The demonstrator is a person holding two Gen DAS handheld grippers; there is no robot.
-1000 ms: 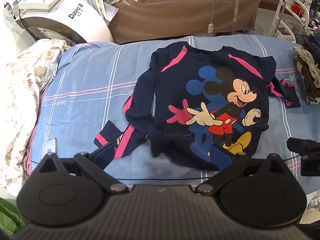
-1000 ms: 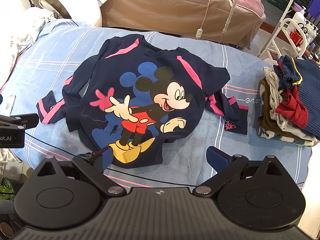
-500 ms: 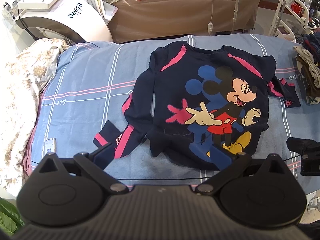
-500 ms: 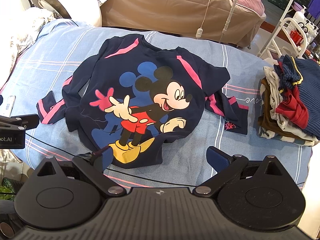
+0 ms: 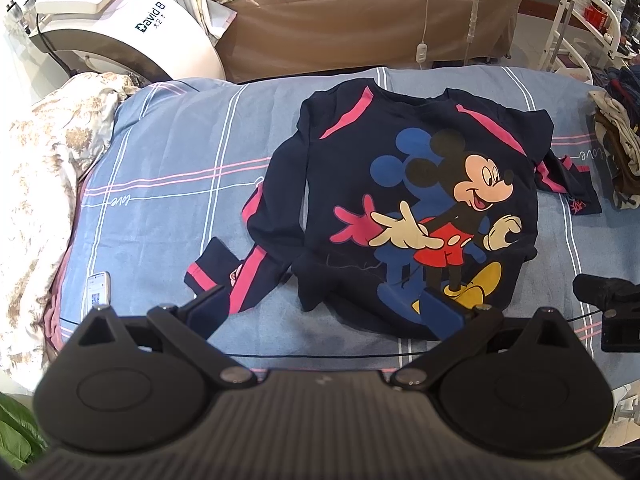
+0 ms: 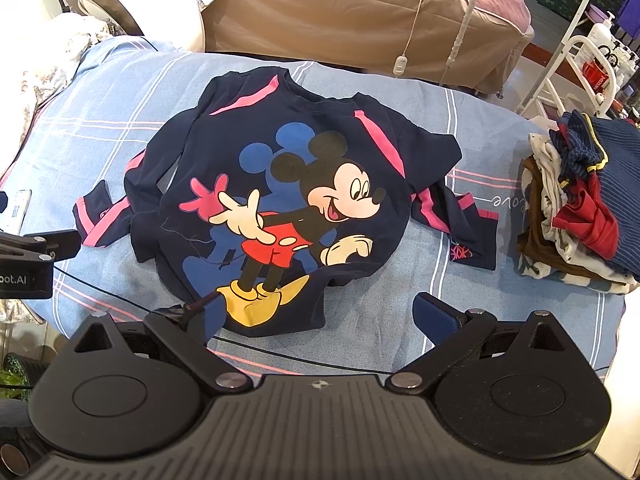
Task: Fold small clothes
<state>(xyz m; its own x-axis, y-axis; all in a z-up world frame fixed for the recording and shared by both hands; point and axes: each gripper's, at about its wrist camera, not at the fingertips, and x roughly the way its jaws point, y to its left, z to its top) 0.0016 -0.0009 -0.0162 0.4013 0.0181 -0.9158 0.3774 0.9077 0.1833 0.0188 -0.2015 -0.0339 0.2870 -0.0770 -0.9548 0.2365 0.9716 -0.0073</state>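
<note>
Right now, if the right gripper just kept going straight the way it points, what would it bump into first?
Most likely the hem of the navy Mickey Mouse sweatshirt, spread flat on the blue plaid bedsheet. The right gripper is open and holds nothing; depth is hard to judge, so it might land on bare sheet just short of the hem.

Both grippers hover side by side over the near edge of the bed, level and pointing toward its far edge. The left gripper [image 5: 326,308] has its 2 fingers spread wide, nothing between them. The right gripper [image 6: 316,316] is likewise spread wide and holds nothing. Each shows at the edge of the other's view, well apart.
</note>
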